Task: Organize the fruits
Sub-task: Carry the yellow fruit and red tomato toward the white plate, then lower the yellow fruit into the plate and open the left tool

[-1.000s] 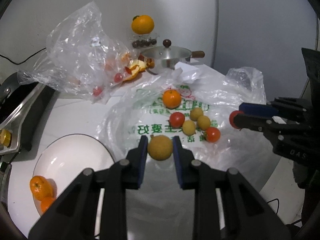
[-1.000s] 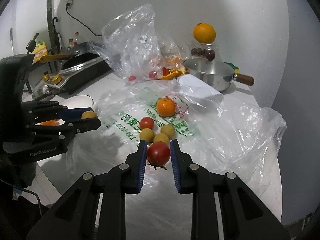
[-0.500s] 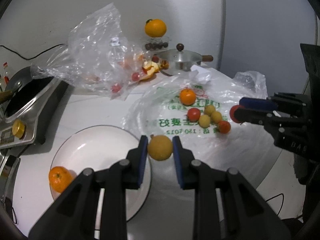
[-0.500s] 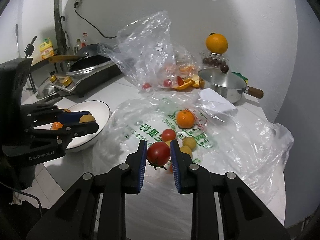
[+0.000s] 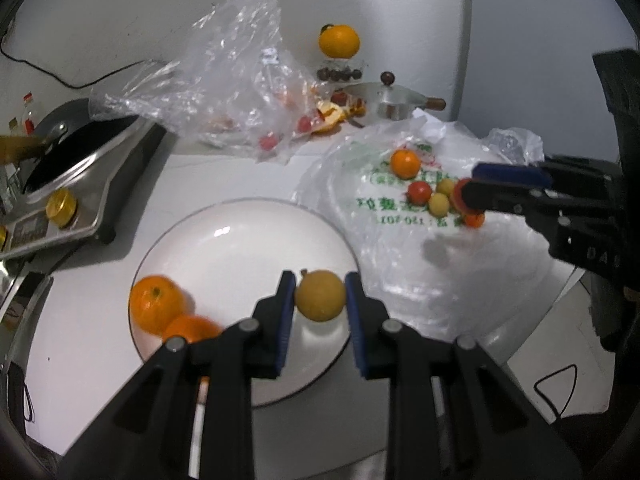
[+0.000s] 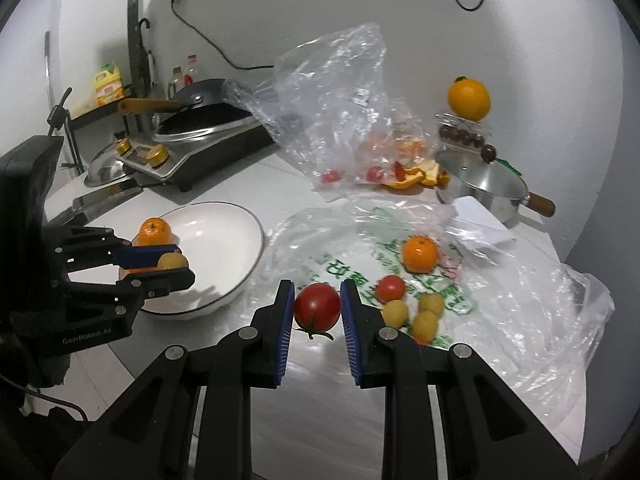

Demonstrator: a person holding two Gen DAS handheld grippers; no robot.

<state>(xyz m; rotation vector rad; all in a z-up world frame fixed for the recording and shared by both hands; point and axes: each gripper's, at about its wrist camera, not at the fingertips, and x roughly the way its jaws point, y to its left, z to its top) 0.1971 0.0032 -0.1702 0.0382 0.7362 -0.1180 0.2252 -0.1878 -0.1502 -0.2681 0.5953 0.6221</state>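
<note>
A: Left gripper status?
B: Clamped on a yellow fruit, held over the white plate. Two oranges sit on the plate, to its left.
A: Right gripper?
B: Clamped on a red tomato above the printed bag; loose fruit just right of its tips.

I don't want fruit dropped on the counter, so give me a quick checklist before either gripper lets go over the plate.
1. Left gripper shut on the yellow fruit: ok.
2. Yellow fruit over the white plate: ok, it hangs above the near rim area.
3. Right gripper shut on the tomato: ok.
4. Tomato over the plate: not ok, it is beside the plate, above the counter.
5. Free room on the plate: ok, only the oranges sit at one edge.
6. Height of the fruit above the plate: cannot tell.
</note>
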